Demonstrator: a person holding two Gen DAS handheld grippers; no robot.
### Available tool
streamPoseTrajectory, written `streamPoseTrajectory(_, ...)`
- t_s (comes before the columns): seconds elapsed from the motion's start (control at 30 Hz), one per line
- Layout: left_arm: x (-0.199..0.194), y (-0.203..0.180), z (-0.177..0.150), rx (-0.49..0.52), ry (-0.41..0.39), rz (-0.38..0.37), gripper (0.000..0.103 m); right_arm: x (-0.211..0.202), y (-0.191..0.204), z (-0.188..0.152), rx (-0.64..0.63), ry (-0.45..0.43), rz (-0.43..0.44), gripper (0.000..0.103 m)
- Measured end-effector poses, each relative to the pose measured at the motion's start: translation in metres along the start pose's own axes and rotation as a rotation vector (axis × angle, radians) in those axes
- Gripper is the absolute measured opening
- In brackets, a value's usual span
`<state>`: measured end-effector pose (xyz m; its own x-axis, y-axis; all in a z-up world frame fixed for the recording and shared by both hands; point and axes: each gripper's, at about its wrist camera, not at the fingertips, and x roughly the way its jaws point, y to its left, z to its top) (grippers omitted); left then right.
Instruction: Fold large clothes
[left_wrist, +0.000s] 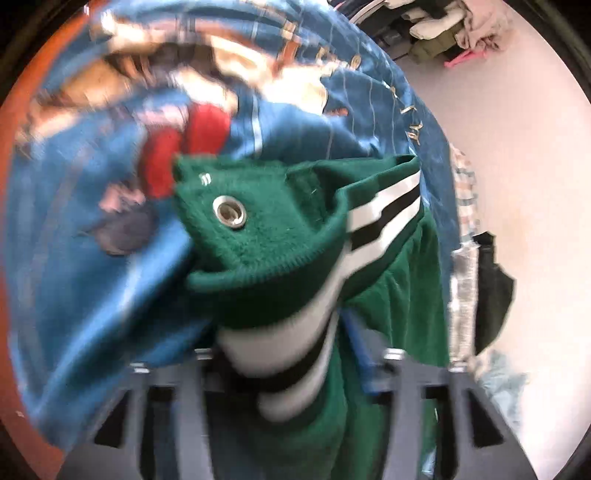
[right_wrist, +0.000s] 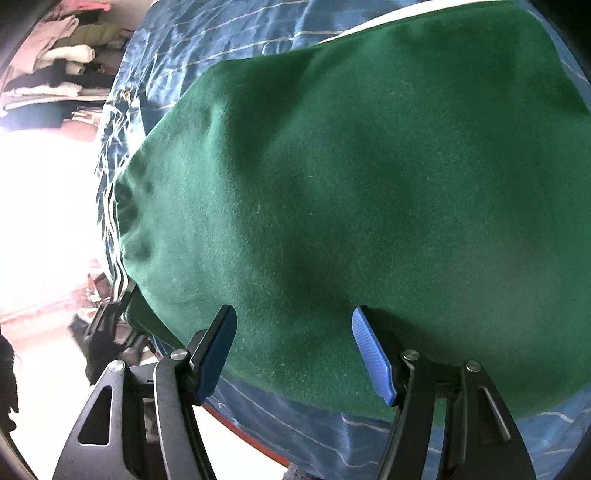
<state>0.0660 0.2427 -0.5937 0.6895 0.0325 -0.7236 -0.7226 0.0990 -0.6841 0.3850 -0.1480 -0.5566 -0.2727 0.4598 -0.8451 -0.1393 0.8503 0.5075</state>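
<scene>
While the green jacket (right_wrist: 351, 192) lies spread on the blue printed bedspread (right_wrist: 229, 40), the left gripper (left_wrist: 295, 354) pinches its striped ribbed hem (left_wrist: 332, 288), snap (left_wrist: 231, 213) showing. Right gripper (right_wrist: 295, 350) hovers with fingers wide at the near edge. Gold lettering is unreadable. Pale floor (left_wrist: 509, 122) lies beyond.

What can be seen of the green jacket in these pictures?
The green jacket looks like thick, felt-like wool. Its ribbed edge has white and black stripes, and a metal snap sits nearby. The left gripper is shut on the striped edge and holds it up. The body lies spread on the blue patterned cover, and the open right gripper is right at the cloth.
</scene>
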Motion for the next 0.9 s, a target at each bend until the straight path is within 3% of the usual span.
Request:
streamPoseTrajectory(0.07,0.008,-0.005,0.002,0.013,-0.008,-0.011,0.071,-0.002,-0.006,-0.002,0.029,-0.004,0.027,0.067)
streamPoseTrajectory(0.17,0.015,-0.026,0.004,0.054,-0.052,0.072,0.073,0.0,-0.015,-0.004,0.054,-0.006,0.046,0.067)
streamPoseTrajectory(0.23,0.016,-0.04,0.004,0.078,-0.089,0.121,0.043,-0.001,-0.018,-0.003,0.064,-0.009,0.068,0.067)
streamPoseTrajectory(0.3,0.011,-0.062,0.008,0.109,-0.118,0.152,0.027,-0.004,-0.018,-0.005,0.072,-0.016,0.064,0.067)
streamPoseTrajectory(0.47,-0.027,-0.093,0.033,0.116,-0.131,0.058,0.023,-0.04,-0.017,-0.013,0.086,-0.116,0.007,0.067)
streamPoseTrajectory(0.67,-0.083,-0.125,0.072,0.245,-0.218,0.099,0.022,-0.083,-0.044,-0.026,0.158,-0.213,-0.174,0.067)
streamPoseTrajectory(0.8,-0.127,-0.157,0.072,0.4,-0.315,0.133,0.021,-0.074,-0.085,-0.028,0.235,-0.175,-0.176,0.067)
streamPoseTrajectory(0.87,-0.135,-0.183,0.054,0.5,-0.313,0.09,0.021,-0.06,-0.11,-0.029,0.267,-0.138,-0.179,0.067)
streamPoseTrajectory(0.9,-0.135,-0.192,0.045,0.537,-0.295,0.071,0.02,-0.051,-0.123,-0.031,0.292,-0.117,-0.128,0.067)
